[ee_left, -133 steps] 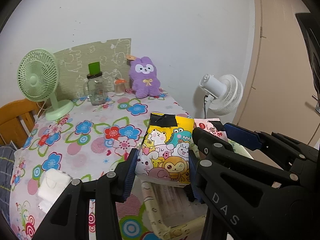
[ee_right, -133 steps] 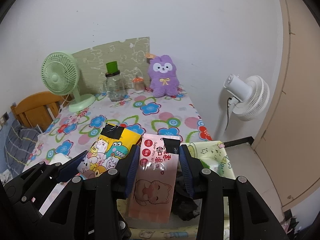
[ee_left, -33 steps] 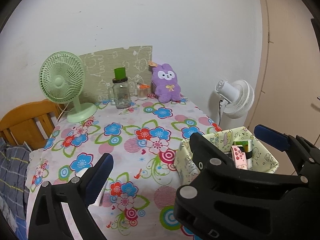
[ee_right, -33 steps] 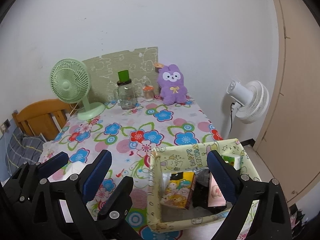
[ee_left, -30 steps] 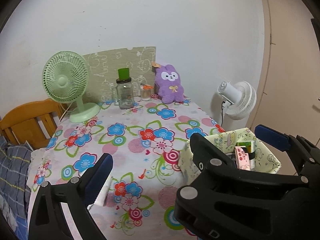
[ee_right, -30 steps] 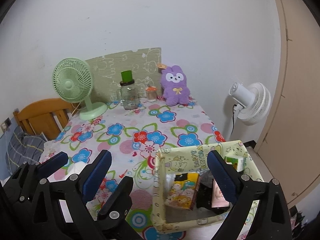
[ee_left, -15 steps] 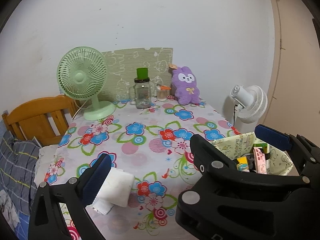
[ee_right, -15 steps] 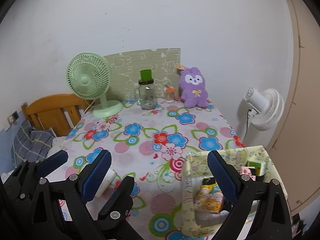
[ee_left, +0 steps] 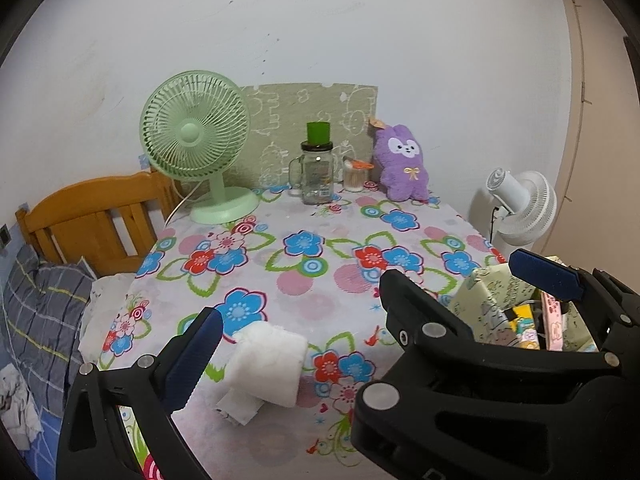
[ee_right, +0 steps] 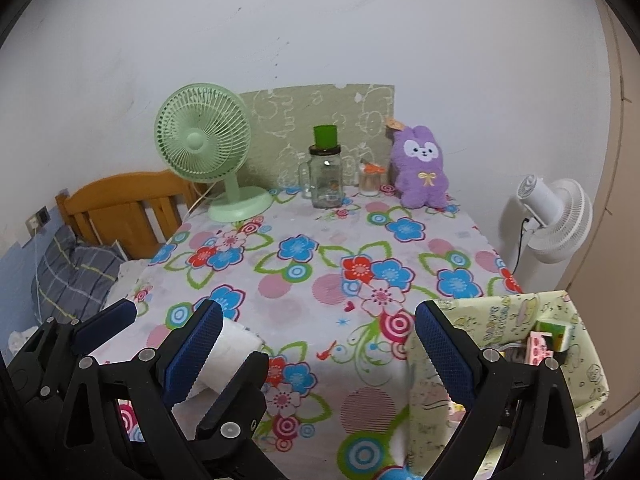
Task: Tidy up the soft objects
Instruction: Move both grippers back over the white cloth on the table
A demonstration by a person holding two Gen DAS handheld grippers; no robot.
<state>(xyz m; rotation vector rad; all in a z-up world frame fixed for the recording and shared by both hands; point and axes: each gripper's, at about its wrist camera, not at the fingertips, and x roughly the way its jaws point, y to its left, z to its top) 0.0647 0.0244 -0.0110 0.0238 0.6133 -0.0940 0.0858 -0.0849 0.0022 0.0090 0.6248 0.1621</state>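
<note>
both grippers empty, jaws spread wide. my left gripper [ee_left: 300, 344] hangs over the near left part of the table [ee_left: 304, 280]; my right gripper [ee_right: 316, 344] sits just beside it on the right, its right finger against the front wall of the fabric bin [ee_right: 500, 332].

bin stands at the near right corner of the flowered cloth. inside it: a yellow cartoon pack [ee_left: 524, 320] and a pink pack [ee_right: 538, 346], upright, plus something green-topped at the back that i can't make out well, probably another small pack.

remaining soft item within reach: the white folded pad [ee_left: 268, 364], lying flat near the front left edge, apart from the bin. in the left wrist view it sits between my left jaws, nearer the left finger [ee_left: 192, 356]; no contact as far as i can tell. a smaller white piece pokes out under its near edge.

purple plush [ee_right: 422, 174] is upright at the far end by the glass jar [ee_right: 326, 178]. green fan [ee_right: 204, 148] to the left, not part of the job.

step in hand, as i read it: between placements, lining up on the pad with the left.

next move calls for: lower the left, centre the pad between the pads, close gently since it will squash and may unfold; take the stray under-layer too. then carry it across to the bin without hitting my right.
</note>
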